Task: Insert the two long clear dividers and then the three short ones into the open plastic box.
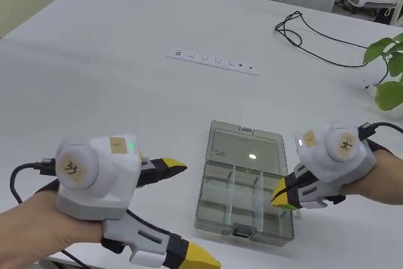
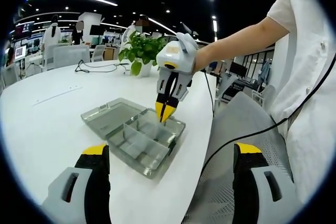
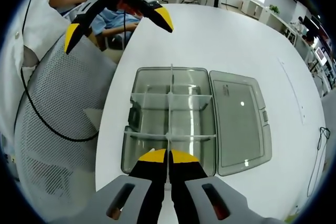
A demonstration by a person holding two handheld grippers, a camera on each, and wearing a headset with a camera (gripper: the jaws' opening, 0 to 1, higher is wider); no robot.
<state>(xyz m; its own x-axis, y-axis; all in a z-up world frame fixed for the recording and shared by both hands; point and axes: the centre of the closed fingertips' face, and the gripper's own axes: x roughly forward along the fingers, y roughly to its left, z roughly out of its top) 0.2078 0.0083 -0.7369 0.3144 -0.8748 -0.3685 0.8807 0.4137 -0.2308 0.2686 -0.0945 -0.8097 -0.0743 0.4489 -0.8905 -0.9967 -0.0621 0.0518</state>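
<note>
One broad white table (image 1: 126, 61) is being used as the work surface. The open plastic box (image 1: 217, 226) is being seen near the table's front edge, at the lower centre-right of the head view, with its lid (image 1: 245, 149) laid flat behind the tray.

The left gripper (image 1: 195, 214), at the lower left of that view, is being held with its jaws spread wide and empty, apart from the box. The right gripper (image 3: 168, 156), at the bottom centre of its own view, is being held with its jaws pressed together. They are apparently pinching the near end of the centre divider (image 3: 170, 114), which runs up the frame across two cross dividers (image 3: 149, 96). Which of these are long and which short cannot be told.

Several risks are being judged from here:
- The box is not being steadied by the free gripper, so a push could slide the light tray toward the table edge.
- The clear strip is being gripped at one end only, so its far end could bow or lift out of its slot.
- That movement could also unseat the cross dividers.
</note>
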